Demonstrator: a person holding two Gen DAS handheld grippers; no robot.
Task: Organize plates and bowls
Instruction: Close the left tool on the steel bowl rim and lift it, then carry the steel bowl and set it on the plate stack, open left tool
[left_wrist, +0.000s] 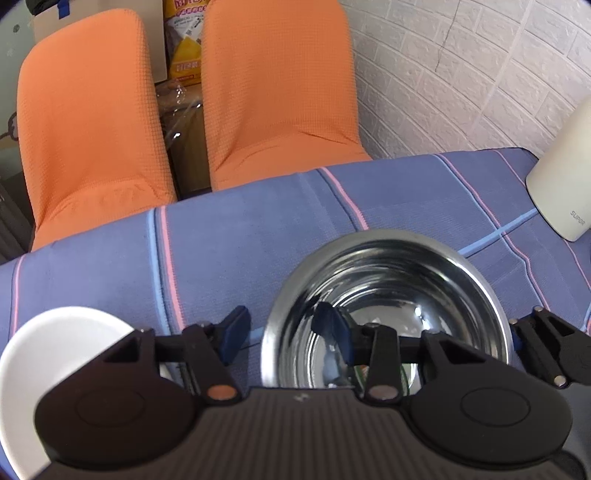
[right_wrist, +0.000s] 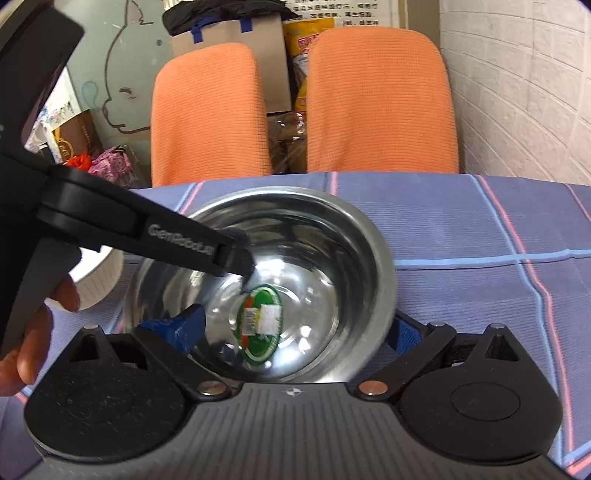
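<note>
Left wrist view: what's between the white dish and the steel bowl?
Left wrist view: one blue-padded finger of the left tool, over striped tablecloth. Nothing else between white dish and steel bowl.

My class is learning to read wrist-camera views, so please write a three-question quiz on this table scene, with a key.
1. True or false: a sticker lies in the bottom of the steel bowl.
2. The left gripper has its fingers: A both inside the bowl; B one inside, one outside its rim; C both clear of it.
3. What colour are the two chairs behind the table?
Key: 1 true; 2 B; 3 orange.
</note>
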